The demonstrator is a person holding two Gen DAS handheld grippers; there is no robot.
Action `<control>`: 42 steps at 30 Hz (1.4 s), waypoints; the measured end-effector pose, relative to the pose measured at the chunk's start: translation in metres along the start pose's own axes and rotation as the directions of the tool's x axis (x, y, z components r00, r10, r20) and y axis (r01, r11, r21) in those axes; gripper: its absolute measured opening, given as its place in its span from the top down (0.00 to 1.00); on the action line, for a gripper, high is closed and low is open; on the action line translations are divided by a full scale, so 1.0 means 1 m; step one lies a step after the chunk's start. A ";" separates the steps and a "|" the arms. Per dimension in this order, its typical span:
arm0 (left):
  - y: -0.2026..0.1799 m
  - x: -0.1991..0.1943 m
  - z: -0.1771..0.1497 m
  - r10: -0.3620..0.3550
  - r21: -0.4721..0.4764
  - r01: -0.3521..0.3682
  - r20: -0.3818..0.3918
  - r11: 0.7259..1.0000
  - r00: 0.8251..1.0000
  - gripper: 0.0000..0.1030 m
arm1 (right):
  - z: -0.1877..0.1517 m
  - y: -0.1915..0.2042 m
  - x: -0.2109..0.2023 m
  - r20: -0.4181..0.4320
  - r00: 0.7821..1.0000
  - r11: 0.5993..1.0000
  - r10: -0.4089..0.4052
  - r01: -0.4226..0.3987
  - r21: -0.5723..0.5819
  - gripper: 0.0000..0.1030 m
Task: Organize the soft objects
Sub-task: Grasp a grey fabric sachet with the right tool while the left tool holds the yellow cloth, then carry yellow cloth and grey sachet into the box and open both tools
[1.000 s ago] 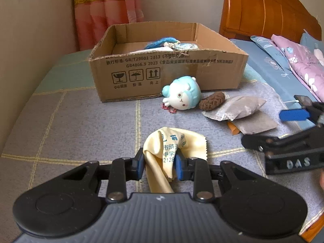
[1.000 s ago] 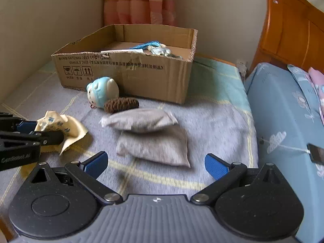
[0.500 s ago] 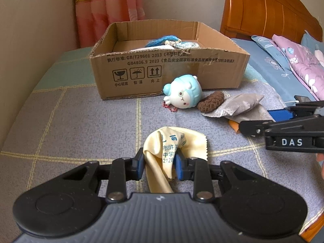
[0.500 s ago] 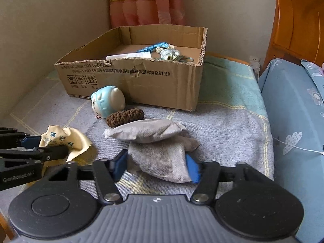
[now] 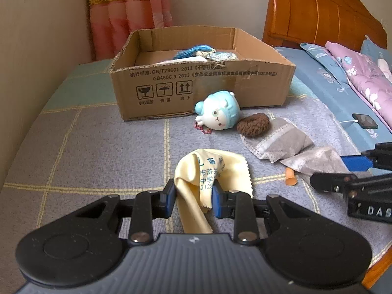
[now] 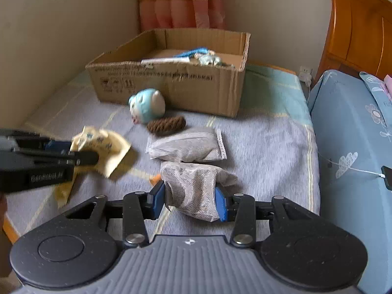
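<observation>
Both hands loaded. Left gripper clamped on the pale yellow printed cloth with pinked edges, which droops between its blue pads; right gripper clamped on the near grey non-woven fabric pouch, bunched at the grip, on the grey checked bedspread. Judging by the task, both go into the open brown cardboard box ahead. Best to lift each clear of the bedspread, carry over the box's near wall, and release only when well inside, since the cloth's loose tail may snag the torn rim. Not yet boxed: second grey pouch, brown knitted ring, round blue-and-white plush toy touching the box front.
</observation>
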State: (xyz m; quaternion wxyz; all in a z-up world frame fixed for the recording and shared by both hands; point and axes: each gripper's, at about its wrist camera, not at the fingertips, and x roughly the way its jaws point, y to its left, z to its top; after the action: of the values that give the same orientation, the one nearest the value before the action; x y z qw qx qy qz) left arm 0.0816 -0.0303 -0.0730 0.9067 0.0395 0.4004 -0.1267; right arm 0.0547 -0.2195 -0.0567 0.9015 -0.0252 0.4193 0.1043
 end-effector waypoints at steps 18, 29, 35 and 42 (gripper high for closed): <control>0.003 -0.001 0.000 -0.014 0.018 0.014 -0.005 1.000 1.000 0.77 | -0.004 0.006 0.013 0.019 0.997 0.997 -0.072 0.073 -0.033 0.46; 0.008 -0.022 0.011 -0.059 0.118 0.057 0.015 0.991 0.998 0.80 | 0.006 0.010 -0.018 0.087 0.994 0.995 -0.070 0.076 -0.072 0.50; 0.009 -0.013 0.005 -0.078 0.086 0.076 0.017 0.993 0.997 0.41 | 0.007 0.011 -0.019 0.093 0.993 0.995 -0.068 0.075 -0.069 0.50; 0.012 0.010 0.008 -0.098 0.014 0.098 -0.005 0.995 0.995 0.50 | 0.003 0.012 -0.017 0.084 0.994 0.996 -0.066 0.071 -0.057 0.50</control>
State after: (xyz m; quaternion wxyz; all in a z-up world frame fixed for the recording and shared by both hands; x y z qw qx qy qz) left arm 0.0971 -0.0220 -0.0755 0.8982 0.0265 0.4031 -0.1735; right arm 0.0444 -0.2101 -0.0414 0.9197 -0.0623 0.3777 0.0869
